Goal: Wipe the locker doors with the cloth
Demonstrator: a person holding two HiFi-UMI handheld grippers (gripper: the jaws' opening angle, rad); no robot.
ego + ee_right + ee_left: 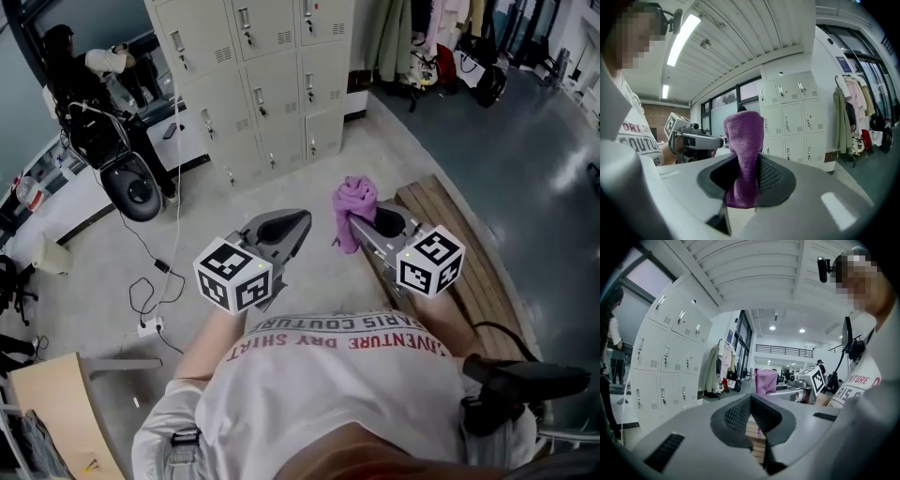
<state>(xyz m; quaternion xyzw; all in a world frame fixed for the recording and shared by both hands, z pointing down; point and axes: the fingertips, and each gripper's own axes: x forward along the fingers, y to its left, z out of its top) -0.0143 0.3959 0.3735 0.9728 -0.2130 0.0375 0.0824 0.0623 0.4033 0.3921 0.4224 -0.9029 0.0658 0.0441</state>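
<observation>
Purple terry, soft and bunched, is what I notice first in the head view. The cloth [356, 199] sticks up out of the right gripper [354, 223], which is clenched on its lower part above the near end of a slatted wooden bench [473, 262]. The left gripper [300, 221] is beside it, clear of the cloth, with its jaws closed on nothing. The grey locker doors [272, 84] stand across the floor, well apart from both grippers, so no wiping has begun.

In the left gripper view the 2 jaw tips meet. Only bench slats show through the gap below them. The cloth [765, 380] hangs further off to the right, and the lockers [665, 362] rise on the left.

In the right gripper view the cloth [745, 138] is pinched at its waist between the 2 dark pads. A rounded wad rises above the jaws and a short tail hangs below. The lockers [792, 112] stand behind it.

To my eye the cloth is light and limp and will fold wherever it is pushed. Pinching it across the middle looks sensible, because it leaves a thick wad out front to press flat on the metal. A hold nearer an edge would likely drag out under friction. The door handles and vent slots look ready to snag the pile.
</observation>
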